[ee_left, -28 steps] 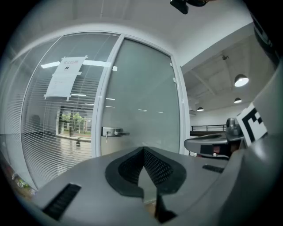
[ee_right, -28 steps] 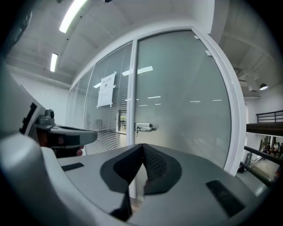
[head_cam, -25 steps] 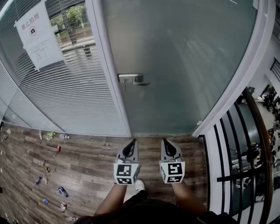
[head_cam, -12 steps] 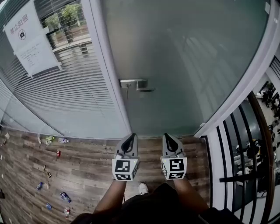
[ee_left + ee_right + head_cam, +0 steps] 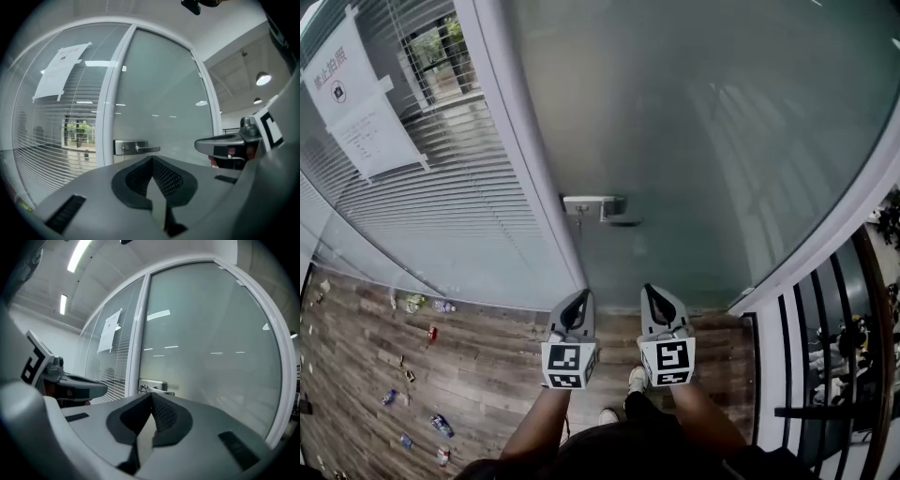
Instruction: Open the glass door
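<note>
The frosted glass door (image 5: 703, 122) stands closed ahead of me, with a metal lever handle (image 5: 602, 208) on its left edge beside the white frame post (image 5: 520, 159). My left gripper (image 5: 575, 309) and right gripper (image 5: 659, 305) are held side by side, level, pointing at the door below the handle and short of the glass. Both are shut with nothing between the jaws. In the left gripper view the handle (image 5: 136, 148) shows just above the closed tips (image 5: 152, 158). The right gripper view has the handle (image 5: 154, 387) right over its tips (image 5: 151, 394).
A fixed glass panel with blinds and a taped paper notice (image 5: 352, 103) is left of the door. A black railing (image 5: 825, 375) runs along the right. Small litter (image 5: 412, 375) lies on the wooden floor at left. The person's shoes (image 5: 636, 380) show below the grippers.
The person and both grippers have moved toward the door. The handle now sits lower and nearer in the head view. Both grippers stay shut.
</note>
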Demonstrator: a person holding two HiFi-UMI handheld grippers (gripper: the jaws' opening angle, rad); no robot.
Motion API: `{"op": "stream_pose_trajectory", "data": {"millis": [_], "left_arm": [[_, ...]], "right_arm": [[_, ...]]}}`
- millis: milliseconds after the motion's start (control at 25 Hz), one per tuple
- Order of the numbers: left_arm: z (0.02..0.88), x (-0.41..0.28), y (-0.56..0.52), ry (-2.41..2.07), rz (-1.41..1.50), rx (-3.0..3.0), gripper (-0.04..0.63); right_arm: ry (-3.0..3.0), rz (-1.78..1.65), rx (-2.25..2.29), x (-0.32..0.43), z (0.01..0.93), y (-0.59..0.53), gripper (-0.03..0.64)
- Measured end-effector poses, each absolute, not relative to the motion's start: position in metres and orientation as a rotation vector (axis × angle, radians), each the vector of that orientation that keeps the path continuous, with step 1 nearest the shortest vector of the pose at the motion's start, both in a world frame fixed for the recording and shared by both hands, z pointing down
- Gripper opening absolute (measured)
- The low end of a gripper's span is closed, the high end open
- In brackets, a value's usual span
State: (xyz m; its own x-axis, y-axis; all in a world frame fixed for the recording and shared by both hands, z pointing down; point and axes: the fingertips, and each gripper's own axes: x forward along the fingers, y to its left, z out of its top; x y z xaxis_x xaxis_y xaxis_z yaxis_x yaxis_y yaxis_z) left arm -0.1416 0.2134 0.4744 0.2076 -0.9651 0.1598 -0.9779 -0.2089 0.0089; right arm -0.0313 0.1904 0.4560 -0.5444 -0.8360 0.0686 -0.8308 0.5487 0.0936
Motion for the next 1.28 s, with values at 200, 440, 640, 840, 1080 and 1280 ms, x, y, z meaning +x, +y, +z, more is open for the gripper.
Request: {"op": "stream_pose_trajectory", "data": {"millis": [200,440,640,840,1080,1280], "left_arm": [[0.474,-0.151,0.172,-1.944,0.185,2.299,0.003],[0.470,-0.155,0.138,-1.981,0.170,2.249,0.003],[0.469,-0.163,0.114,-2.055,0.169,2.246,0.003],[0.471,-0.168,0.102,-2.073,0.188,2.206,0.003],[0.487,-0.181,0.093,-2.104,0.208,2.196,0.003],[0.493,-0.196,0.081,-2.093,0.204,2.199,0.003]], "right_arm": [[-2.715,-0.074,1.360,-0.047,0.453,0.147,0.014],[-2.671,-0.016,1.305,-0.049,0.459,0.100,0.014],[-2.626,-0.051,1.144,-0.062,0.466,0.072,0.023],[-2.587,-0.186,0.922,-0.083,0.461,0.060,0.124],[-2.452,-0.438,0.693,-0.114,0.462,0.043,0.146],[-2.254,-0.620,0.546,-0.133,0.482,0.025,0.150]]}}
